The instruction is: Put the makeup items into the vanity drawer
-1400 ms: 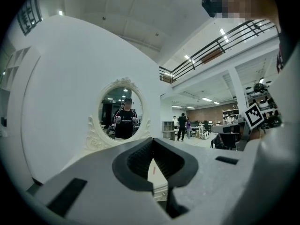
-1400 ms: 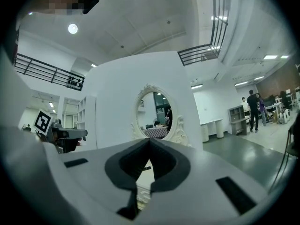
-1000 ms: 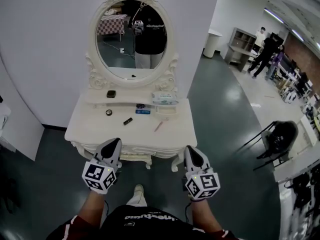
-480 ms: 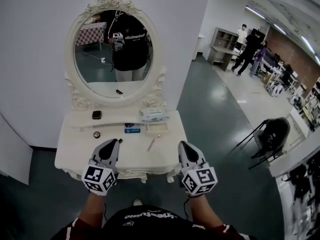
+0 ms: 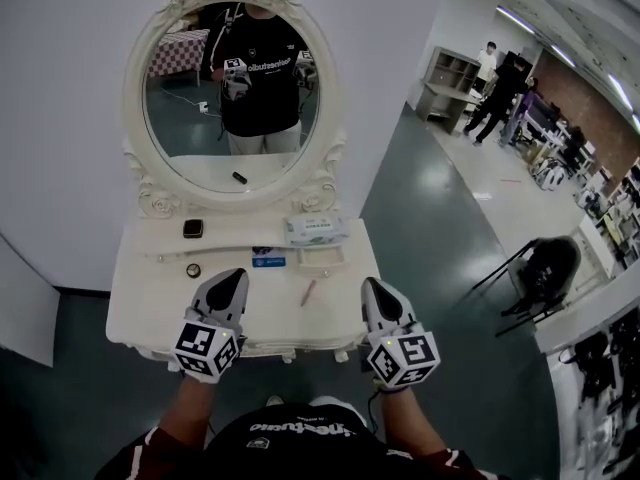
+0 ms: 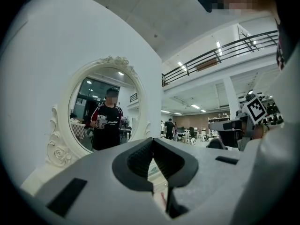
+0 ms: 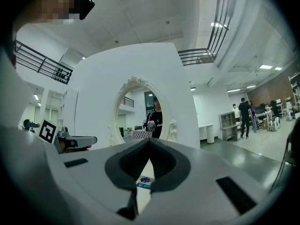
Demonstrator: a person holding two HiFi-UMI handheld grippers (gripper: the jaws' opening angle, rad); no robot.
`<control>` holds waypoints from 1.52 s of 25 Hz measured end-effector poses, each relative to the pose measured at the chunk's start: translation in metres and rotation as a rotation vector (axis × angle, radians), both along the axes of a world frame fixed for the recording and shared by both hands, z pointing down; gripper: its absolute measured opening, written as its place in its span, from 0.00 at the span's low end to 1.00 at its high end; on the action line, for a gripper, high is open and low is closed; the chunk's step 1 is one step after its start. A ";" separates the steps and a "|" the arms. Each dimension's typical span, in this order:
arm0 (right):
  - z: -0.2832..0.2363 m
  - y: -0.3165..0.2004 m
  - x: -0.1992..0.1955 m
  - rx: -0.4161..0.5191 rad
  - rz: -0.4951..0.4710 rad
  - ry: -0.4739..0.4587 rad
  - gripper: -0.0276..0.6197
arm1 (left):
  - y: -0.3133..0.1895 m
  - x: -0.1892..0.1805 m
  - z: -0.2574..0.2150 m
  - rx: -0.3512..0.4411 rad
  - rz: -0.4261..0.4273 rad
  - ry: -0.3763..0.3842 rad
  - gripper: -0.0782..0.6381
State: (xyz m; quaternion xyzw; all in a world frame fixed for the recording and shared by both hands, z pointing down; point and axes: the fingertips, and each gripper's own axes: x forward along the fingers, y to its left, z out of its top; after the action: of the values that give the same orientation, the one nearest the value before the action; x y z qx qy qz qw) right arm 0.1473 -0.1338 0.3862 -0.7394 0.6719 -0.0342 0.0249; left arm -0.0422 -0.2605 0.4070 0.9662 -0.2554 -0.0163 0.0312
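In the head view, the whole white table (image 5: 140, 298) is seen from above, with the oval mirror (image 5: 232, 88) behind it. The makeup things are all seen lying on top of the table. A black case (image 5: 193, 228) and a pack of wipes (image 5: 315, 230) are set on the raised shelf at the back. A small round pot (image 5: 193, 270), a blue box (image 5: 268, 262) and a pink stick (image 5: 309, 291) are laid on the lower top. A small white tray (image 5: 322, 258) is placed just beside the blue box; what is in it cannot be told.

The left gripper (image 5: 233, 276) and the right gripper (image 5: 372, 286) are held over the front edge of the table, well apart.

In the gripper views most of the table top is hidden. In the left gripper view, the left gripper (image 6: 153, 139) is seen with its claw closed tight, and nothing is held. In the right gripper view, the right gripper (image 7: 149, 140) is also seen pinched together and empty, and the blue box (image 7: 144, 182) is seen through the gap under the tips. The big hall with people is shown only at the sides.
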 end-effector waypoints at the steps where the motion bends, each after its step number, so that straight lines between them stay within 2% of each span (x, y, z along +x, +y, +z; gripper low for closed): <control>1: 0.002 -0.002 0.000 -0.005 -0.002 -0.002 0.05 | -0.002 0.001 0.002 -0.004 0.000 0.000 0.12; 15: 0.007 -0.036 0.025 -0.022 -0.075 -0.020 0.05 | -0.014 0.031 0.003 -0.012 -0.019 0.000 0.12; 19: 0.007 -0.041 0.031 -0.025 -0.089 -0.021 0.05 | -0.010 0.048 0.002 0.006 0.011 -0.005 0.34; 22: 0.010 -0.043 0.037 -0.032 -0.094 -0.023 0.05 | -0.013 0.060 0.010 -0.002 0.012 -0.018 0.40; 38: 0.039 -0.053 0.077 -0.085 -0.106 -0.013 0.05 | -0.006 0.150 0.116 -0.067 0.107 -0.237 0.40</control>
State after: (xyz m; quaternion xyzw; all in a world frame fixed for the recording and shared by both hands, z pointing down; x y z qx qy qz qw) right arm 0.2241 -0.1865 0.4249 -0.7031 0.7077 -0.0687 -0.0041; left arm 0.1079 -0.2670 0.5228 0.9720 -0.2057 0.1082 0.0337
